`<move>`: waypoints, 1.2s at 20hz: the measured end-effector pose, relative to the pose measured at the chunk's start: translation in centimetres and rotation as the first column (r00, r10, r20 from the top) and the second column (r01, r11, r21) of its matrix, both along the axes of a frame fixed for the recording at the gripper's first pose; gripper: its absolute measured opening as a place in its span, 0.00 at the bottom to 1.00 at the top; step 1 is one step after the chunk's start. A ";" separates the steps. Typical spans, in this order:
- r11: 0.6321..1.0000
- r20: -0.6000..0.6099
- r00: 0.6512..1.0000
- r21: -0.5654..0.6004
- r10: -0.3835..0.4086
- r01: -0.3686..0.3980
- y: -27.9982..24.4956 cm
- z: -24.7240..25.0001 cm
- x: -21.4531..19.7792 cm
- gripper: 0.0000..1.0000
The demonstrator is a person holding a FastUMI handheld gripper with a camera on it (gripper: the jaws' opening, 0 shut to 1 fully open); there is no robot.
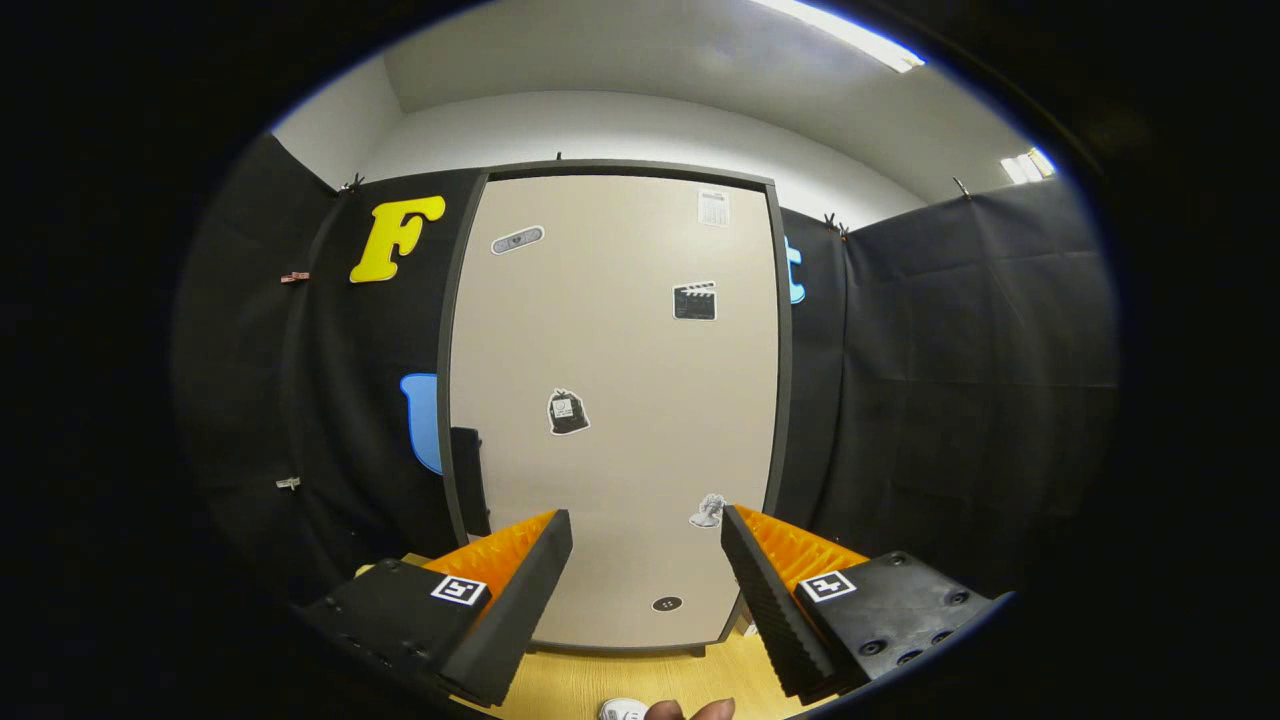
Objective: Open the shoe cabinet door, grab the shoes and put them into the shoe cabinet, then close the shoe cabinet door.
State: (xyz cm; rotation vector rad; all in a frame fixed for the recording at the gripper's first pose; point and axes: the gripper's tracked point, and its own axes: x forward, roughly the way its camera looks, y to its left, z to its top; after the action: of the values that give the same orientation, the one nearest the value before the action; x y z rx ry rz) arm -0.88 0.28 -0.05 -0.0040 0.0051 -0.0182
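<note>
The shoe cabinet stands upright straight ahead, its beige door shut inside a dark frame and dotted with small stickers. A dark handle sits on the door's left edge, just above my left finger. My gripper is open, its fingers spread wide with nothing between them, held a short way in front of the door's lower part. Below the fingers, a bit of a white shoe peeks up from the wooden floor, beside a person's fingertips.
Black cloth walls close in the booth on both sides of the cabinet. A white wall and ceiling with a light strip rise above. The cabinet stands on the light wooden floor.
</note>
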 end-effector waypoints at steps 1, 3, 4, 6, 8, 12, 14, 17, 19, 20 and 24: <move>1.000 0.000 1.000 0.004 0.005 -0.005 0.2 0.0 0.0 0.97; 1.000 0.005 1.000 -0.001 0.017 -0.017 1.2 0.1 0.2 0.97; 1.000 0.009 1.000 -0.005 0.025 -0.025 2.0 0.2 0.4 0.97; 0.998 0.006 0.998 0.024 0.056 -0.056 4.4 0.2 1.1 0.97; 0.995 0.006 0.997 0.055 0.082 -0.082 7.2 0.5 2.3 0.97; 0.989 0.008 0.993 0.091 0.120 -0.120 12.0 0.4 5.4 0.97; 0.987 0.000 0.991 0.096 0.131 -0.130 14.0 -0.1 7.1 0.97; 0.987 -0.009 0.992 0.102 0.127 -0.126 16.0 -1.1 9.6 0.97; 0.989 -0.016 0.992 0.088 0.123 -0.121 16.9 -2.1 11.3 0.98; 0.988 -0.028 0.991 0.083 0.129 -0.126 17.4 -3.0 11.9 0.95; 0.989 -0.072 0.989 0.078 0.130 -0.124 18.7 -5.4 14.1 0.74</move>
State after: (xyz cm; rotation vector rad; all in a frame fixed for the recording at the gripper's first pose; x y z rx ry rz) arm 13.24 18.96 -5.47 0.0680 0.0822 0.1095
